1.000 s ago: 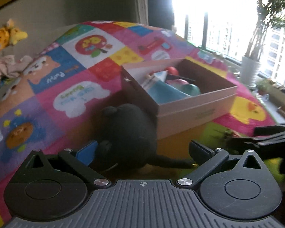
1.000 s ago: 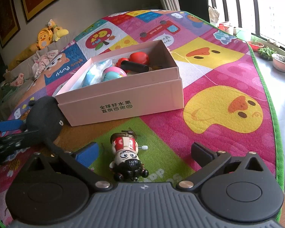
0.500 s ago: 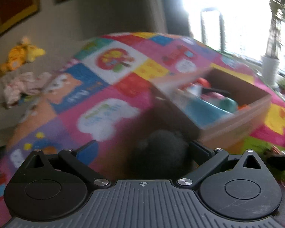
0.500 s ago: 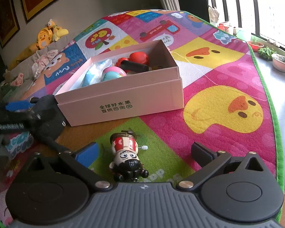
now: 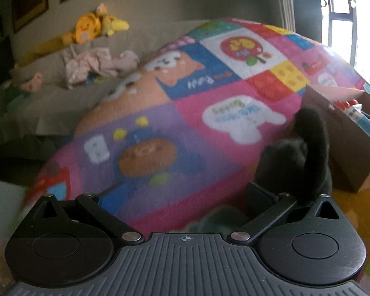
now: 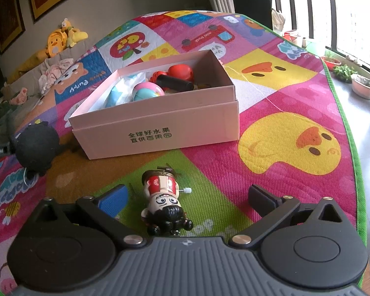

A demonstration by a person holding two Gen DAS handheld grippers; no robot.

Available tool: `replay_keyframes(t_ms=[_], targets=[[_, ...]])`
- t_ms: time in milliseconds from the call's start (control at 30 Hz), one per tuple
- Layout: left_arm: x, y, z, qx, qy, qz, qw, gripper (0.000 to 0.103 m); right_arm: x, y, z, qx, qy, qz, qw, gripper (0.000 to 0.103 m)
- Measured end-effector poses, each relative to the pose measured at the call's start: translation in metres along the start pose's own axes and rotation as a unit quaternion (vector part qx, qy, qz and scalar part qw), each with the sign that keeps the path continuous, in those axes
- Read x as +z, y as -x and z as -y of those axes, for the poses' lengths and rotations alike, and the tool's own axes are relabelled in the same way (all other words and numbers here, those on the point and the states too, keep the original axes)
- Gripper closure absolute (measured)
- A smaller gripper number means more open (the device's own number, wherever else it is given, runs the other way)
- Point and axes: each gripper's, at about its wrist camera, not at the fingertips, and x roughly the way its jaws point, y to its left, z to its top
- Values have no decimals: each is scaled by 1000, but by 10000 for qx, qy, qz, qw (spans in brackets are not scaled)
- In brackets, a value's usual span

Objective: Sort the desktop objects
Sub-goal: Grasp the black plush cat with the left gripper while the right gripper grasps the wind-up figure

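Bright patchwork play mat covered the desk, sofa w/ plush toys behind. Pink box mid-mat already held a few toys, incl. red and pink ones, so sorting looked partly done. Two items were left outside: black fuzzy plush just beside box's left end, and wind-up figure, red-white body, black hair, lying on its back. Right tool was spread wide around figure, not touching. Left tool was spread too, plush against its right finger.

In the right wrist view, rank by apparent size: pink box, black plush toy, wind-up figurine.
1. pink box, clearly largest.
2-3. black plush toy and wind-up figurine look alike; the figurine lies nearer the camera, so unranked.
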Motion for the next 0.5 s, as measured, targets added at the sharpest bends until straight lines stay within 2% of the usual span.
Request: replay_keyframes(t_ms=[100,167,233,267,400,433,500], targets=[[-2,11,-18,147,440,137,9988,0,0,-1,-1,-15,23,-9,10000,0],[-1,25,-33,111,856,335,9957,0,0,-1,-1,-29,45,-20,10000,0],[0,39,-45,-149,1175,550,9914,0,0,-2,-3,-63,91,-43,9999,0],[1,46,-45,-409,1215,643,9897,0,0,-2,-4,-72,105,-51,9999,0],[0,46,-6,-1352,517,597,9877,0,1,-2,-2,-45,79,-65,9999,0],[-1,42,11,-1445,306,548,9875,0,1,-2,-2,-40,80,-72,9999,0],[-4,28,41,-1407,4,428,9891,0,1,-2,-2,-29,103,-88,9999,0]])
